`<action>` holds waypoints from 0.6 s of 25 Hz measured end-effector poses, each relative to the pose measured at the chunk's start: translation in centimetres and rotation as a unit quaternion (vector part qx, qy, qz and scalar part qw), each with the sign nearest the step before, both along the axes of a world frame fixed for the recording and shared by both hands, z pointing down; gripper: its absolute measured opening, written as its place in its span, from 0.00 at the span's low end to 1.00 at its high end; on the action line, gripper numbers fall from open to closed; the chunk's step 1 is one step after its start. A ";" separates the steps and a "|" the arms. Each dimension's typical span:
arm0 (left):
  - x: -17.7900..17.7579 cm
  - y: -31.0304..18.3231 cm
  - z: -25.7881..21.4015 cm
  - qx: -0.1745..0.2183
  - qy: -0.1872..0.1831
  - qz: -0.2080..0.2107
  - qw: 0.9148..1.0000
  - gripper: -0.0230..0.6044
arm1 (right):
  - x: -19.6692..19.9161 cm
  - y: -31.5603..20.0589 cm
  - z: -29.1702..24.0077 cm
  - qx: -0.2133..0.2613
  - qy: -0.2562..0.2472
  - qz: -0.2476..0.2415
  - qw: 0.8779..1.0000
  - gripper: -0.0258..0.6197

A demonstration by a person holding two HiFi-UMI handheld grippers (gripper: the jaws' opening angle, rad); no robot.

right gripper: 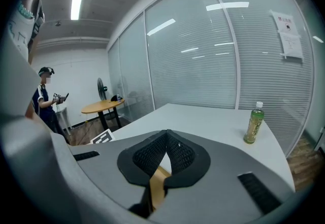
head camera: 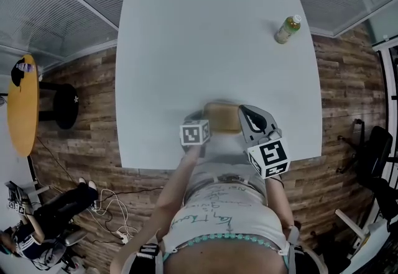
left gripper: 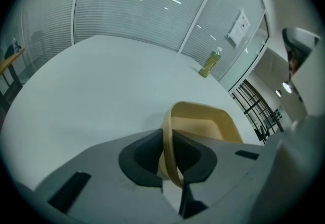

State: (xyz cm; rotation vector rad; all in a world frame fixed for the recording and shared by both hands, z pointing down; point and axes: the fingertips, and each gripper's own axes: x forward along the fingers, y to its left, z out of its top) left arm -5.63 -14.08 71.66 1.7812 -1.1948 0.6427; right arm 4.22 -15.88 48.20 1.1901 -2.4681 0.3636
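Tan tub (head camera: 222,116) on the white table (head camera: 205,49), close to its near edge. The left gripper (left gripper: 168,141) pinches the tub's left rim between its jaws. The right gripper (right gripper: 165,154) has its jaws pressed together at the tips, with the tub's right wall caught in the gap below them. A green bottle (head camera: 288,29) stands upright near the far right corner, well apart. The tabletop between the bottle and the tub is bare.
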 end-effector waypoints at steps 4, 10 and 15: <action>0.1 0.3 -0.2 -0.003 0.008 0.000 1.000 0.08 | 0.5 0.0 0.2 -0.002 0.004 0.003 1.000 0.03; 0.5 1.3 -0.5 -0.012 0.030 -0.020 0.999 0.08 | 1.6 1.2 0.0 0.009 0.024 0.005 1.000 0.03; 0.9 1.1 -1.4 -0.005 0.026 -0.015 1.000 0.08 | 2.1 1.3 -0.3 0.008 0.017 0.007 1.000 0.03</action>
